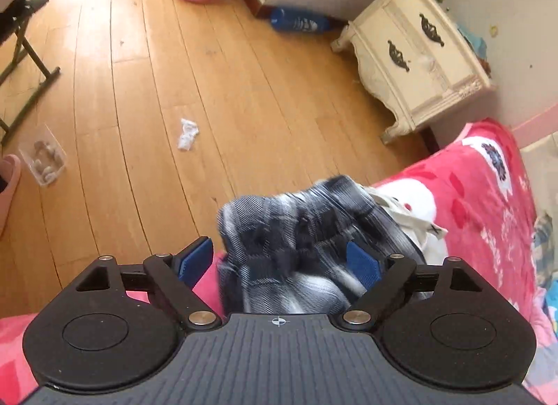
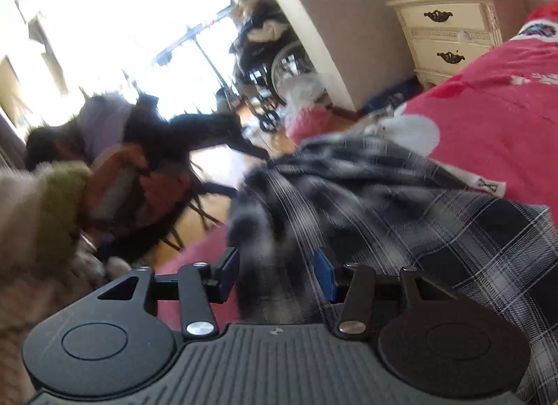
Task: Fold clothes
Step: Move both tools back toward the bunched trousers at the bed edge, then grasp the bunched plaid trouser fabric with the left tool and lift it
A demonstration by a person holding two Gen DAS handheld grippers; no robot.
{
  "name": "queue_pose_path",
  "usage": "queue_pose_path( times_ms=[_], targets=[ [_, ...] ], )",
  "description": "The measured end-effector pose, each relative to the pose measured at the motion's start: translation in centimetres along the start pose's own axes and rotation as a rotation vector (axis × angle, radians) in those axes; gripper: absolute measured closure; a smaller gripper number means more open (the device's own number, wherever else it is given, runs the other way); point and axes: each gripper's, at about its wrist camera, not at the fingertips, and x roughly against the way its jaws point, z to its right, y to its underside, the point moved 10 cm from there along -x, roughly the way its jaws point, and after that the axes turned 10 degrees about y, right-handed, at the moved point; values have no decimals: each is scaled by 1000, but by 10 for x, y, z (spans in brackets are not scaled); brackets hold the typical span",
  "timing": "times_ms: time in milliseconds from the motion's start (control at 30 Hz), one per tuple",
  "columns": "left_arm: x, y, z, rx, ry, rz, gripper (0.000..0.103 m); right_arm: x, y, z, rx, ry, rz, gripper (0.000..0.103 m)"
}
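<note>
- Plainly early in the job: the plaid shirt (image 1: pixel 300 244) lies bunched near the bed's edge on the red blanket (image 1: pixel 488 202), with no flat fold to be seen.
- Left gripper (image 1: pixel 280 262): jaws stand wide, a lump of the plaid cloth between them; the pads do not look to be pressing it, so I read this as released, not gripped.
- Right gripper (image 2: pixel 277 272): jaws about half apart, with plaid cloth (image 2: pixel 383 202) running between them. The cloth is blurred there, so whether the pads pinch it I cannot tell.
- A white garment (image 1: pixel 404 209) lies just beyond the shirt, partly under it.
- Left to do, by my judgement: spread the shirt flat, bring the sleeves in, fold the body. Nearly all of it.
- Edges and room: the shirt sits close to the mattress edge, the wooden floor (image 1: pixel 174 73) below; it could slide off.
- Open blanket lies to the right. The cream nightstand (image 1: pixel 418 63) stands well apart.
</note>
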Motion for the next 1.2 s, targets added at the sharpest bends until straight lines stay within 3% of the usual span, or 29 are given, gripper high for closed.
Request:
queue_pose_path(
  times_ms=[133,300,467,800,1000,1200],
  targets=[
    [-6,4,-8,-12,-1,-30,18,-19,22,8,-17,43,-62,58],
    [-25,10,-9,-28,22,-87,18,-24,25,12,-39,30,-65,60],
    [-44,13,-10,-14,38,-89,23,-25,27,11,-37,29,-61,60],
    [-34,11,13,-211,5,38,77,-29,29,6,-13,63,-59,60],
    [0,7,53,-338,-11,147,84,-18,22,8,-64,67,-60,59],
    [53,22,134,-513,89,240,84,80,3,52,-294,76,101,56]
  ],
)
